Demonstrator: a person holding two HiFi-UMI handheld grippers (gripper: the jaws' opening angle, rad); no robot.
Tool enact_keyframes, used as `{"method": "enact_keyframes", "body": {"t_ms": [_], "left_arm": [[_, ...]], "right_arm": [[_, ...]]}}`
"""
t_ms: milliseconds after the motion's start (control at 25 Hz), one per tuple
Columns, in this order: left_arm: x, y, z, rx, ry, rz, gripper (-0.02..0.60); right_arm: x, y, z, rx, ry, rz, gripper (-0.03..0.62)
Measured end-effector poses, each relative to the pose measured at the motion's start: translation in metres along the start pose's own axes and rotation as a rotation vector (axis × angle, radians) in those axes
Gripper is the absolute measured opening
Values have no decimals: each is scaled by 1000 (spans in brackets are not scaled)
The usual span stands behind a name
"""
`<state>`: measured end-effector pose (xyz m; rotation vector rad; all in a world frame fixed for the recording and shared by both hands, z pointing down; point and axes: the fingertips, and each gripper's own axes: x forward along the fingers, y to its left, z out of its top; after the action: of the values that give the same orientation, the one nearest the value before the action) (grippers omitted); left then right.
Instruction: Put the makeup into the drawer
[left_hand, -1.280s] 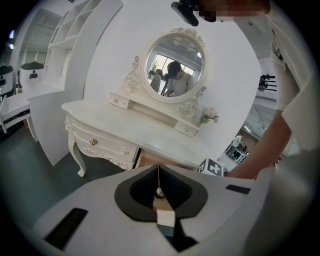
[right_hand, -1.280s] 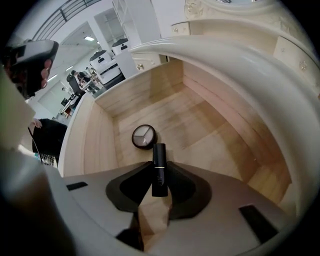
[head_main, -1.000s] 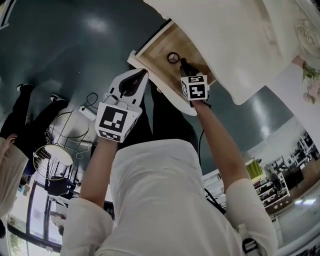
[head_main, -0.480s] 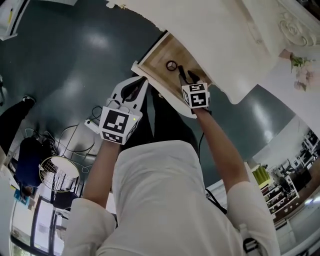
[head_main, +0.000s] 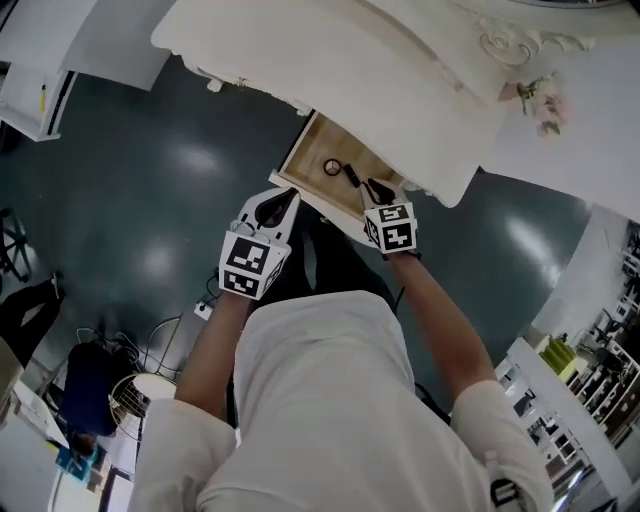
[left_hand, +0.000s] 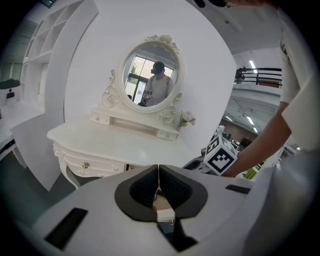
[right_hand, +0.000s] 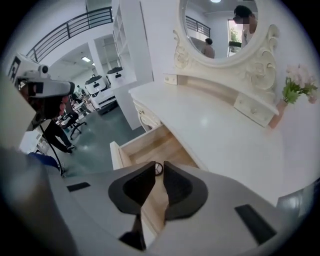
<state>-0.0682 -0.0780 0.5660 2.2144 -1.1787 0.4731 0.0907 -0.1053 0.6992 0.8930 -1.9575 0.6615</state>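
Observation:
The wooden drawer (head_main: 318, 152) of the white dresser (head_main: 400, 70) stands pulled out. In it lie a small round ring-shaped makeup item (head_main: 331, 167) and a dark stick-shaped one (head_main: 352, 176). My right gripper (head_main: 373, 190) hangs above the drawer's near right corner. Its jaws are closing with a narrow gap and nothing between them. In the right gripper view the round item (right_hand: 158, 168) shows past the right gripper (right_hand: 159, 171), down in the drawer (right_hand: 150, 142). My left gripper (head_main: 285, 197) hovers just in front of the drawer's front edge, shut and empty, and the left gripper (left_hand: 158, 172) points at the dresser (left_hand: 115, 142).
An oval mirror (left_hand: 150, 75) stands on the dresser top, with a small vase of flowers (right_hand: 295, 92) at its right. Dark floor (head_main: 150, 200) lies to the left, with cables and a wire basket (head_main: 135, 395) near the person's feet.
The right gripper let go of the dark stick in the drawer, opened wide, rose out of it and is now narrowing. The left gripper also rose a little.

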Motion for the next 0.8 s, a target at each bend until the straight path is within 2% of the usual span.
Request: {"method": "enact_keyframes", "body": {"t_ms": [200, 320, 480, 800], "left_arm": [[-11, -12, 17, 66, -15, -51, 20], [-20, -17, 27, 86, -22, -78, 20], [-31, -22, 47, 98, -44, -121, 20], [-60, -51, 115, 97, -171, -125, 20]], "right_arm": [[-49, 1, 29, 11, -126, -44, 48], [-84, 0, 45, -12, -203, -73, 38], [-129, -8, 66, 9, -314, -127, 34], [-231, -29, 99, 44, -539, -200, 34]]}}
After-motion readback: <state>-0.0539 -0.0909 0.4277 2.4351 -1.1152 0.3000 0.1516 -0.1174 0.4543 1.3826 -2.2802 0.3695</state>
